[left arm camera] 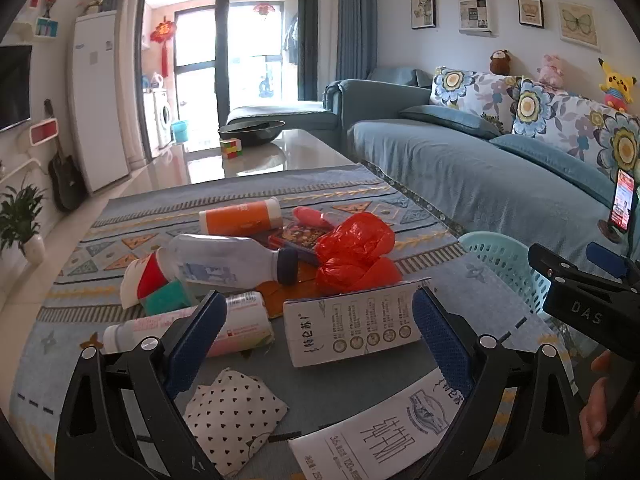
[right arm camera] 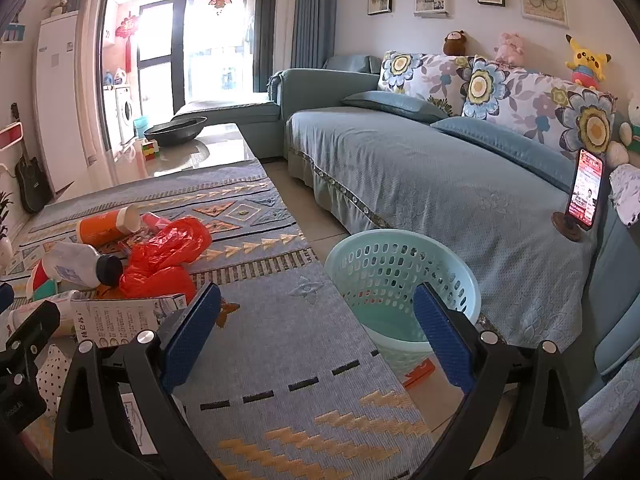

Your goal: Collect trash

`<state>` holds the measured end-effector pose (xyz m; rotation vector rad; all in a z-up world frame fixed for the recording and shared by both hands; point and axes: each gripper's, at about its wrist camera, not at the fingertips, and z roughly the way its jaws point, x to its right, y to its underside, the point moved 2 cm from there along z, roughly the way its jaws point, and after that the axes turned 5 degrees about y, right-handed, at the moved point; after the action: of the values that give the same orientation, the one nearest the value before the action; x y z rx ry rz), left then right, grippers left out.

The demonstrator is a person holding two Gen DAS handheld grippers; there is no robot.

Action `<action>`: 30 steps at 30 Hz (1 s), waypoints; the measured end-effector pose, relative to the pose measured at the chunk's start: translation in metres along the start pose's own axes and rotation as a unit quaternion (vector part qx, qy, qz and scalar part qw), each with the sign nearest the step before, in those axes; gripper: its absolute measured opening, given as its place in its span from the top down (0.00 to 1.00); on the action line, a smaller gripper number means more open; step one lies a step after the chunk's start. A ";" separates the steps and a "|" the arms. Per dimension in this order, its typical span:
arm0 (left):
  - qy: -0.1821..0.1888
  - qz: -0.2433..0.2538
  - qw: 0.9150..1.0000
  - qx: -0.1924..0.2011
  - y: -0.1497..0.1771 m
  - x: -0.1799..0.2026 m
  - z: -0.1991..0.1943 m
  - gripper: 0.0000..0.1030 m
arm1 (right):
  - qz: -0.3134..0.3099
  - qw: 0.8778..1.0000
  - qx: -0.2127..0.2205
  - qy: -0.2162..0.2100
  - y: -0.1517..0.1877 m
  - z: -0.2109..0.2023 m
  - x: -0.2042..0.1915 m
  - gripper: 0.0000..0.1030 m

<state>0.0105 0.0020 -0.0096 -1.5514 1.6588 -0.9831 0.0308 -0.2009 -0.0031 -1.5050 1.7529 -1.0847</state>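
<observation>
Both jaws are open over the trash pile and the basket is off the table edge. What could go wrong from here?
1. The milk carton leans on the red plastic bag; grabbing it may shift the bag and roll the white bottle.
2. The turquoise basket sits below the table edge, so a short drop may land on the floor.
3. The left gripper and right gripper work close together and could collide.

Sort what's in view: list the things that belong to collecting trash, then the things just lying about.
For the job: milk carton, red plastic bag, orange tube, white bottle, polka-dot wrapper, mint basket.

Just lying about: puzzle cube, dark bowl, phone, guitar.
</observation>
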 end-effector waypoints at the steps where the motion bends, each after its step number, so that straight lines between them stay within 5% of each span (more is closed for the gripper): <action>1: 0.000 0.000 1.000 0.000 0.000 0.000 0.000 0.11 | 0.000 1.000 0.000 -0.001 0.000 0.000 0.000 0.13; 11: 0.000 0.001 1.000 -0.001 0.000 0.000 0.000 0.11 | 0.002 1.000 -0.001 -0.002 0.000 0.000 0.000 0.14; 16: 0.005 -0.027 1.000 -0.009 -0.008 -0.011 -0.010 0.18 | 0.007 1.000 -0.008 -0.012 -0.002 0.003 0.000 0.30; 21: -0.002 -0.105 0.994 -0.004 -0.034 -0.071 -0.043 0.18 | -0.001 0.999 -0.006 -0.039 -0.008 -0.002 -0.009 0.50; 24: 0.020 -0.176 0.984 -0.012 -0.043 -0.125 -0.056 0.18 | -0.005 0.998 0.001 -0.055 -0.013 -0.007 -0.014 0.52; 30: 0.020 -0.181 0.981 -0.071 -0.026 -0.182 -0.035 0.18 | -0.044 0.992 -0.008 -0.121 -0.019 -0.005 -0.039 0.52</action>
<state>0.0084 0.1865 0.0248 -1.9904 1.5306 -1.1046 0.0438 -0.1619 0.0123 -1.6622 1.5444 -0.8897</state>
